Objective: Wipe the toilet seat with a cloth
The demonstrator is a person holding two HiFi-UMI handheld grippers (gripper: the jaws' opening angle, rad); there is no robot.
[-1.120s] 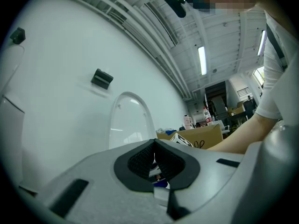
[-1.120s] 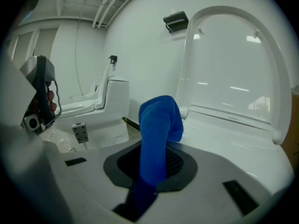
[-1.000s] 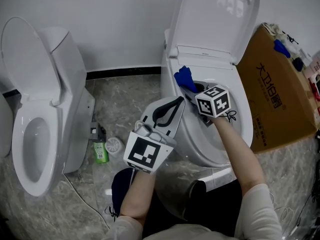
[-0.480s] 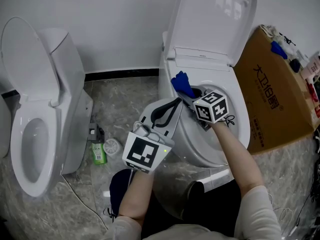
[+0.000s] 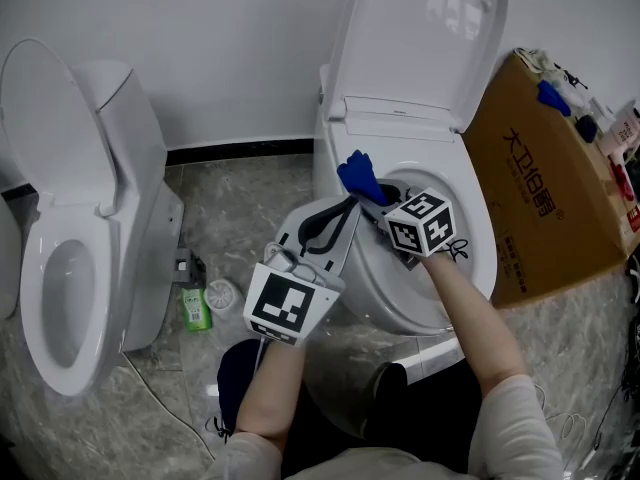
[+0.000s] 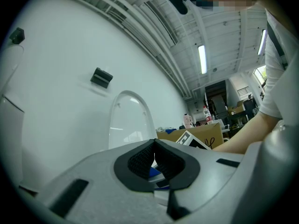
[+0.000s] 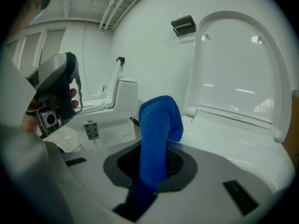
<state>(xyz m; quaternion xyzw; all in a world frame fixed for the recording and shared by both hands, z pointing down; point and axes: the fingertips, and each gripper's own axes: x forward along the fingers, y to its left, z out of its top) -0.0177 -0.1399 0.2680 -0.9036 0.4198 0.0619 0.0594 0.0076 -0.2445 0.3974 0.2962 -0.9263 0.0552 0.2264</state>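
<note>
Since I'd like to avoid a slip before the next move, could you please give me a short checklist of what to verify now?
1. Blue cloth clamped in the right hand-held gripper: ok.
2. Lid raised off the toilet seat: ok.
3. Cloth pressed against the seat's left side: cannot tell; the head view only shows it over that side.
4. Left hand-held gripper shut and empty: ok.

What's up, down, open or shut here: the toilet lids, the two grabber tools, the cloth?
right toilet's lid: raised.
left toilet's lid: raised.
right gripper: shut on the blue cloth.
blue cloth: bunched, sticking up from between the jaws.
left gripper: shut, nothing between its jaws.
</note>
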